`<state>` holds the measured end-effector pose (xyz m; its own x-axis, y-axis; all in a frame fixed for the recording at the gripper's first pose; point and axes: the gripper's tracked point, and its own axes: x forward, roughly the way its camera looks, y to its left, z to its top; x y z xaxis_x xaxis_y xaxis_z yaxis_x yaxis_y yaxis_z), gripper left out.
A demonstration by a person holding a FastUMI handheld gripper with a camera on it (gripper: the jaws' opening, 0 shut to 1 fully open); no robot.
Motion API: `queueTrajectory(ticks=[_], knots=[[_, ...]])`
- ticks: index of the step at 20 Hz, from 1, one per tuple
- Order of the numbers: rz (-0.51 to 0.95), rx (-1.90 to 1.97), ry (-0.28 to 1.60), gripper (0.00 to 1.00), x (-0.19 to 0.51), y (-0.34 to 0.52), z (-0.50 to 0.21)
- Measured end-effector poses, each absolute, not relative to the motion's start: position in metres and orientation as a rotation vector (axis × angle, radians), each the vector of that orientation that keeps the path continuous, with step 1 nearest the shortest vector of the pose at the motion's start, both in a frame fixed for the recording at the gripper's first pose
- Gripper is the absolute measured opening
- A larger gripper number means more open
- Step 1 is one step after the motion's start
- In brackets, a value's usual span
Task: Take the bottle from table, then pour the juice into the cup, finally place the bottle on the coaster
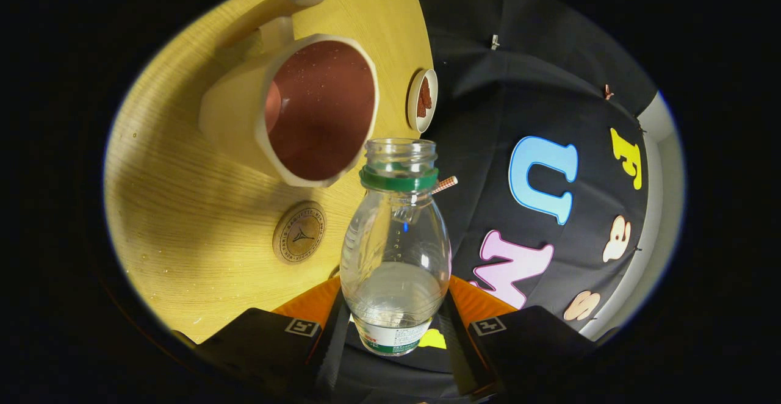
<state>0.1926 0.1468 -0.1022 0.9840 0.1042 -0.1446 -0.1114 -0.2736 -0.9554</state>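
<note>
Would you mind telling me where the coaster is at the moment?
In the gripper view, the round coaster lies flat on the wooden table, just to the side of the held bottle and next to the cup.

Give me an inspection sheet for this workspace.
Surface: wooden table, bare around the items.
Job's things: bottle, cap off, held between the fingers, its mouth by the cup; the cup's inside is reddish-brown; round coaster lies flat nearer the fingers than the cup.
Clutter: small dish beyond the cup.
Grippers: gripper shut on bottle.
Cables: nothing seen.
Surroundings: black cloth wall.
</note>
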Motion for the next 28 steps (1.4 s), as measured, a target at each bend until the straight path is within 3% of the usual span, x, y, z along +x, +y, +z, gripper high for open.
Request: queueTrajectory(ticks=[28], knots=[[0.237, -2.078, -0.145, 0.74, 0.203, 0.167, -0.087]])
